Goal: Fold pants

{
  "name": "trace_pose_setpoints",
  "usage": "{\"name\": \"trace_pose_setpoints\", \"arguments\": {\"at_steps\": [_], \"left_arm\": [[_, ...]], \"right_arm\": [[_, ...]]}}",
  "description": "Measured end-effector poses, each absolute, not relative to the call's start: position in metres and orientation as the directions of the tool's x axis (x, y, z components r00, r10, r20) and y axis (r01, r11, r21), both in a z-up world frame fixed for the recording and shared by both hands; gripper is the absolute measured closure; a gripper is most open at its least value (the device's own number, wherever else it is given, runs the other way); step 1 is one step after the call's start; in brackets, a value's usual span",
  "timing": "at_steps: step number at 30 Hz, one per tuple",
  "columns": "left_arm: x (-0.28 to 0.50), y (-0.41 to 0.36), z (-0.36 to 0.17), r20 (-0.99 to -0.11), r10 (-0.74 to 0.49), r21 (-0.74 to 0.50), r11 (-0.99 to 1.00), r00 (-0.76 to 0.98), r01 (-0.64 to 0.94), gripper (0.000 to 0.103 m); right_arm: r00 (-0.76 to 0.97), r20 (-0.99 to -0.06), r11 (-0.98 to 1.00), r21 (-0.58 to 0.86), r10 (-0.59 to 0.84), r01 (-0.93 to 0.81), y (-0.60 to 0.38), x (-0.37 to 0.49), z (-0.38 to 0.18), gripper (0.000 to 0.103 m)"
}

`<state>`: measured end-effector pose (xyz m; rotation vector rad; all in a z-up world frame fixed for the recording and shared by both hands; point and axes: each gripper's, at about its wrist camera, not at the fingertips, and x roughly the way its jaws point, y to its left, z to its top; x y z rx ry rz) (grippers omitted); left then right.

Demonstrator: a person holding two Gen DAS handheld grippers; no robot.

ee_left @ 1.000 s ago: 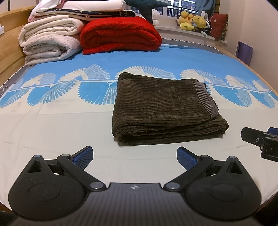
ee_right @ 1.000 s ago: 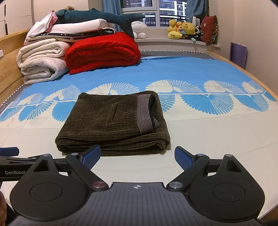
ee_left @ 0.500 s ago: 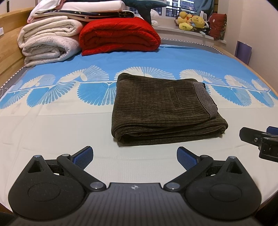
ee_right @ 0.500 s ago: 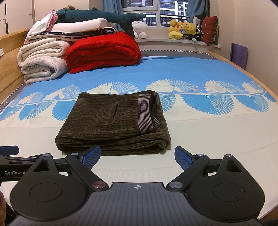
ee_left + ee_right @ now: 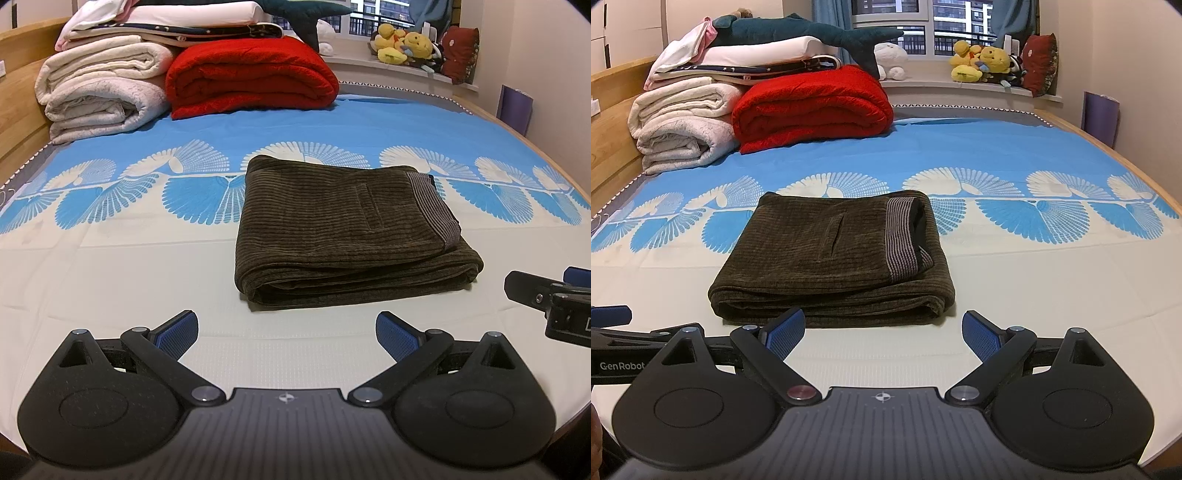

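Observation:
Dark brown corduroy pants (image 5: 343, 229) lie folded into a compact rectangle on the bed, with the striped waistband on the right side; they also show in the right wrist view (image 5: 834, 258). My left gripper (image 5: 286, 332) is open and empty, a little short of the pants' near edge. My right gripper (image 5: 882, 328) is open and empty, just in front of the pants' near edge. The right gripper's finger shows at the right edge of the left wrist view (image 5: 546, 295), and the left gripper's finger shows at the left edge of the right wrist view (image 5: 613, 325).
The bed sheet (image 5: 110, 273) is cream near me and blue with white fan patterns farther off. A red folded blanket (image 5: 251, 77) and stacked white quilts (image 5: 99, 88) sit at the far left. Plush toys (image 5: 982, 61) line the windowsill. A wooden bed frame (image 5: 613, 92) runs along the left.
Both grippers stay open and nearly still. The views have shifted only slightly; the pants have not moved.

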<state>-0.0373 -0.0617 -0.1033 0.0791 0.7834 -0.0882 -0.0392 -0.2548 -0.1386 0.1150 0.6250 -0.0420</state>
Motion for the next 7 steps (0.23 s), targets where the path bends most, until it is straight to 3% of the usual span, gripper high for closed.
{"name": "trace_pose_setpoints", "arguments": {"at_steps": [7], "left_arm": [[-0.0378, -0.0620, -0.1036, -0.706, -0.053, 0.039, 0.993, 0.706, 0.113, 0.000]], "right_arm": [[0.810, -0.587, 0.993, 0.094, -0.003, 0.072, -0.2555, -0.0395, -0.1391, 0.010]]}}
